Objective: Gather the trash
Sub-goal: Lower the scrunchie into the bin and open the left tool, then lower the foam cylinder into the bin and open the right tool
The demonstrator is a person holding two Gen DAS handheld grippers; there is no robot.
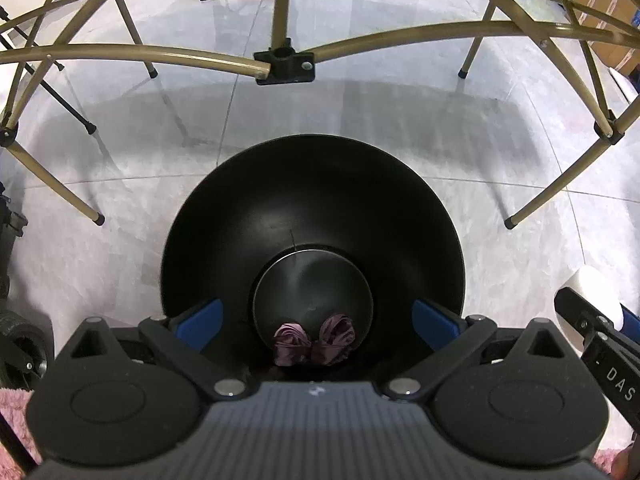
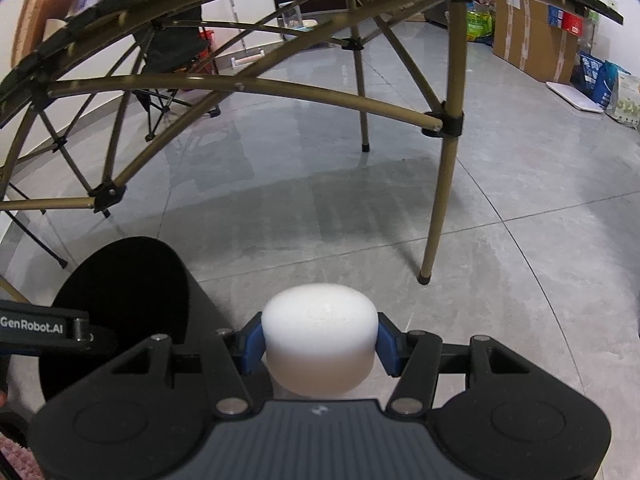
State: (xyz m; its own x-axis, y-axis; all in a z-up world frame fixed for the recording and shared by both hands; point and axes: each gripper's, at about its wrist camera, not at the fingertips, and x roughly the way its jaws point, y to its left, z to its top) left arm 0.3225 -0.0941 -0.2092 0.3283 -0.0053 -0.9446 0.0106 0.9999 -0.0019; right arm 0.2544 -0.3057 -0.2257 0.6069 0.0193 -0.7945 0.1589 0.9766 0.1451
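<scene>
Left wrist view looks straight down into the black trash bin, and the left gripper hangs over its mouth with its blue fingers spread wide and nothing between them. On the bin's floor, just below that gripper, lies a crumpled purple wrapper. Just beside the bin's rim, on its right, the right gripper is clamped on a white foam piece, its blue pads pressed against both sides; the piece is held outside the bin, over the grey tiled floor. Beyond the bin stand the tan legs of a folding table, and well behind it, cardboard boxes line the wall.
</scene>
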